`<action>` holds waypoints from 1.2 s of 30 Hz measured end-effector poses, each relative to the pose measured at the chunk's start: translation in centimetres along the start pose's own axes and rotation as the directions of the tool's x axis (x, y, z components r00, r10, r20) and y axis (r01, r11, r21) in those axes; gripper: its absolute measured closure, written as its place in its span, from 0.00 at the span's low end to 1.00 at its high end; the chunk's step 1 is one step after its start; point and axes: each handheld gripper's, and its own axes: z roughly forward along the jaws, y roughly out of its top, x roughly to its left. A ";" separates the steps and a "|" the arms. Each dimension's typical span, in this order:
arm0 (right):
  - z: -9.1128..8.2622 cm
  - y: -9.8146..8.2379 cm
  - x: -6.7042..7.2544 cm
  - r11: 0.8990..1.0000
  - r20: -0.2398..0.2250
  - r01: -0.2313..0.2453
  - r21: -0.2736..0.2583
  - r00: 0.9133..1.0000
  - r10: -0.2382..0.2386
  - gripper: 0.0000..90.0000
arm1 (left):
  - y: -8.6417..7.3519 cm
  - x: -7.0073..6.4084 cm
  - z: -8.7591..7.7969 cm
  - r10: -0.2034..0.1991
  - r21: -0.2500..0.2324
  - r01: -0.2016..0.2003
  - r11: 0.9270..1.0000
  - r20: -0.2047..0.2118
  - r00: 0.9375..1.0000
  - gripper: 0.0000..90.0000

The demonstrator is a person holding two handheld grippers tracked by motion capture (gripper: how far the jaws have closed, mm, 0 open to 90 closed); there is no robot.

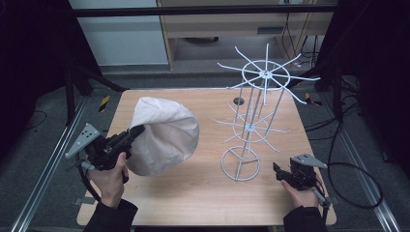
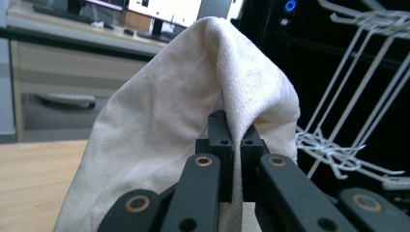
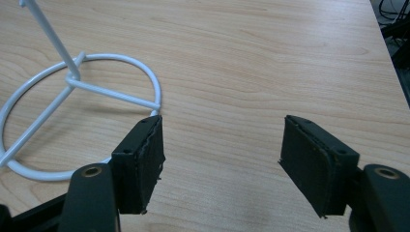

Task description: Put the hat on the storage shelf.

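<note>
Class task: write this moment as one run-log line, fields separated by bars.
left tongs: shut on cloth bag, lifted | right tongs: open, empty, beside wire rack base | table: bag partly resting

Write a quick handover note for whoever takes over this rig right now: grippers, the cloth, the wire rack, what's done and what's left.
Left gripper: shut on the cream cloth, pinching a fold, with the cloth lifted above the table's left half.
Right gripper: open, nothing between the jaws, low beside the white wire rack and its ring base.
Done: cloth gripped and raised.
Left: probably hanging the cloth on a rack prong; the right gripper may need to steady the base.
</note>
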 end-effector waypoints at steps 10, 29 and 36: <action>-0.1 -0.1 0.0 1.000 0.000 0.000 -0.004 1.000 0.000 0.35 | 1.3 -1.1 -1.5 0.014 -0.089 -0.010 0.996 0.039 0.999 0.98; 0.1 -0.2 0.0 1.000 -0.001 0.013 -0.012 1.000 -0.013 0.35 | 4.0 -3.1 -2.2 0.009 -0.230 0.031 0.973 0.168 0.986 0.98; 0.0 -0.2 -0.1 1.000 -0.004 0.015 -0.014 1.000 -0.015 0.35 | 5.1 -3.9 -1.7 0.011 -0.260 0.041 0.965 0.195 0.981 0.98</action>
